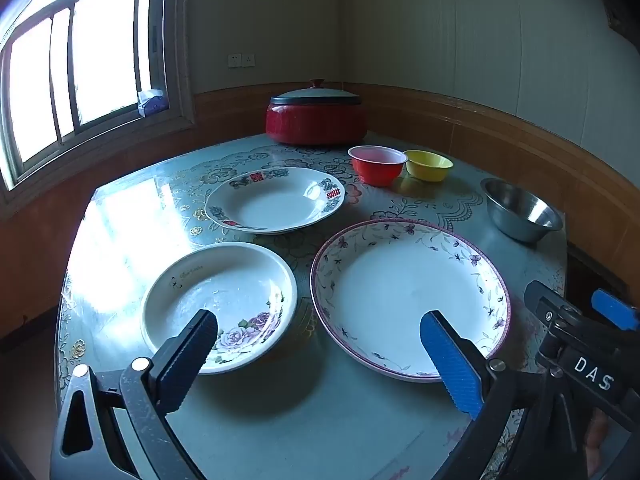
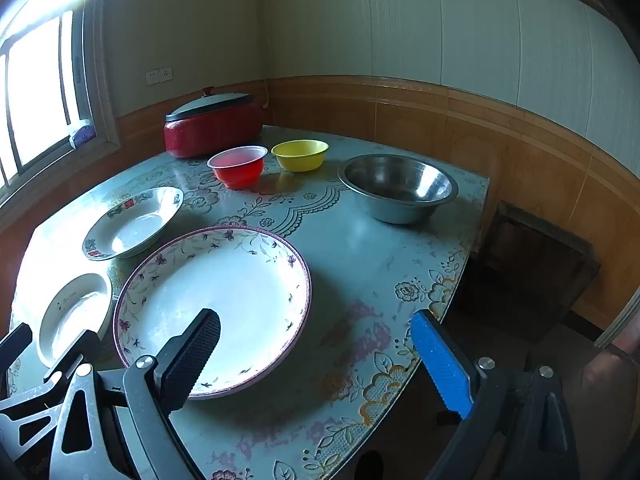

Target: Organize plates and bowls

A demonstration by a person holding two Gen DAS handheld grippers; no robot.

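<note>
Both tools hang wide apart, nothing between their pads: left gripper [image 1: 318, 354], right gripper [image 2: 316, 354]. Just ahead of the left sit the rose plate [image 1: 218, 306] and big purple-rimmed plate [image 1: 408, 296]. Further out: third plate [image 1: 276, 200], red bowl [image 1: 377, 165], yellow bowl [image 1: 428, 165], steel bowl [image 1: 520, 209].
</note>
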